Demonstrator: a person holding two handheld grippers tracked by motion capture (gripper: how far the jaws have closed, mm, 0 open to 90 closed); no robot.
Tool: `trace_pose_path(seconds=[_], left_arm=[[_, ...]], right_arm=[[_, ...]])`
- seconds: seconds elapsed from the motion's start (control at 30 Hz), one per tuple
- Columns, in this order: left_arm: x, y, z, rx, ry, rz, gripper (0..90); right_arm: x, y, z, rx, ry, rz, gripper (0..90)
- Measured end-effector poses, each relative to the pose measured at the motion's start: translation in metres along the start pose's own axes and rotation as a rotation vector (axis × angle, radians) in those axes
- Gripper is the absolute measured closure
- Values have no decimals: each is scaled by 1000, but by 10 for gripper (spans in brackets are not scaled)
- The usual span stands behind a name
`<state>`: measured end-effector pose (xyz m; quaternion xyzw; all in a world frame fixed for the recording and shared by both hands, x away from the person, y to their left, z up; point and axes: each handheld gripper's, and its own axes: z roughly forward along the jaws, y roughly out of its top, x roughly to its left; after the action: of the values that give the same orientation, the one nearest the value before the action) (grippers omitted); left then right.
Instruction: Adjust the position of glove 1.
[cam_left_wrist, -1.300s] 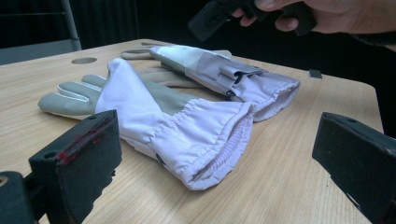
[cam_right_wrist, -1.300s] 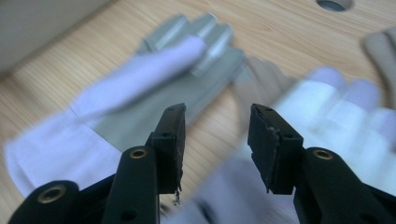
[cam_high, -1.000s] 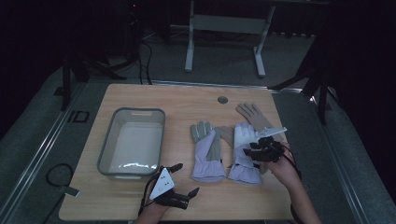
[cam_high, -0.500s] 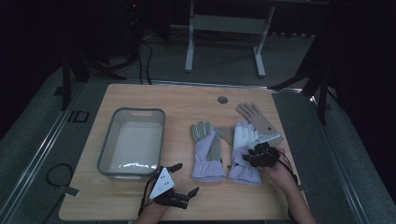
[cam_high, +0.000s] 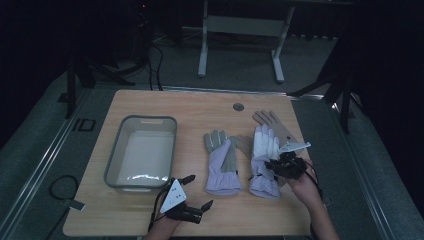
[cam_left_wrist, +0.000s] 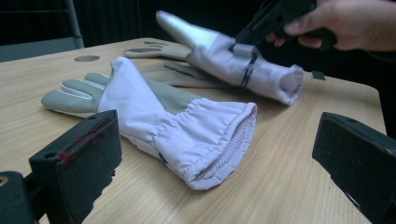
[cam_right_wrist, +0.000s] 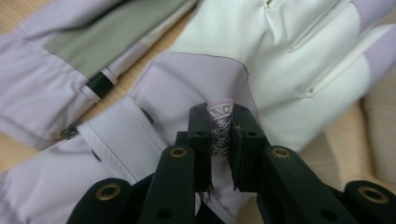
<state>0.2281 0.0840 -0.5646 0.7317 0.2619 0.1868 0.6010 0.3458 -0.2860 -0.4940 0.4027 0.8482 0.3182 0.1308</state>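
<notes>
The pale lilac work glove with a cream-white palm (cam_high: 263, 162) lies flat on the light wooden table (cam_high: 200, 107), to the right of the grey plastic bin (cam_high: 142, 152), its long axis running from the cuff at the near edge to the fingers pointing away. The right gripper (cam_high: 278, 167) sits directly over its wrist: in the right gripper view a raised fold of lilac cloth with a printed label (cam_right_wrist: 220, 128) stands pinched between the two black jaws, which have just been closing and now press on it from both sides. So the glove lies straight under and ahead of those jaws, and the right hand (cam_high: 305, 186) is far the nearer one; a lift would probably let the fingers hang away from the pinch.

Between that glove and the bin lies its mate, a lilac glove with a grey-green back (cam_high: 221, 162), parallel and just beside it, cuff gathered with elastic. A tan glove (cam_high: 275, 125) lies partly under the held one, fingers pointing away.

The left gripper (cam_high: 192, 200) hovers near the bin's front corner, jaws spread wide with nothing between them, facing the mate's open cuff (cam_left_wrist: 219, 144).
</notes>
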Motion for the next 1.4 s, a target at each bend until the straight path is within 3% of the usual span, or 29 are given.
trace_pose_path(seconds=[0.23, 0.37, 0.73, 1.03, 1.3, 1.4], left_arm=[[0, 0, 0, 2, -1, 3, 12], [0, 0, 0, 1, 1, 3, 12], [-1, 0, 0, -2, 4, 8, 12], [-1, 0, -1, -10, 7, 7, 12], [-1, 0, -1, -8, 6, 7, 13], [-1, 0, -1, -9, 6, 8, 12]], right_arm=[[1, 15, -18, -30, 9, -16, 802], [8, 36, -32, -65, 30, -49, 804], [46, 89, -44, -108, 46, -105, 804], [80, 110, -21, -43, 57, -132, 805], [96, 109, 18, 53, 49, -136, 804], [100, 105, 33, 77, 40, -159, 803]])
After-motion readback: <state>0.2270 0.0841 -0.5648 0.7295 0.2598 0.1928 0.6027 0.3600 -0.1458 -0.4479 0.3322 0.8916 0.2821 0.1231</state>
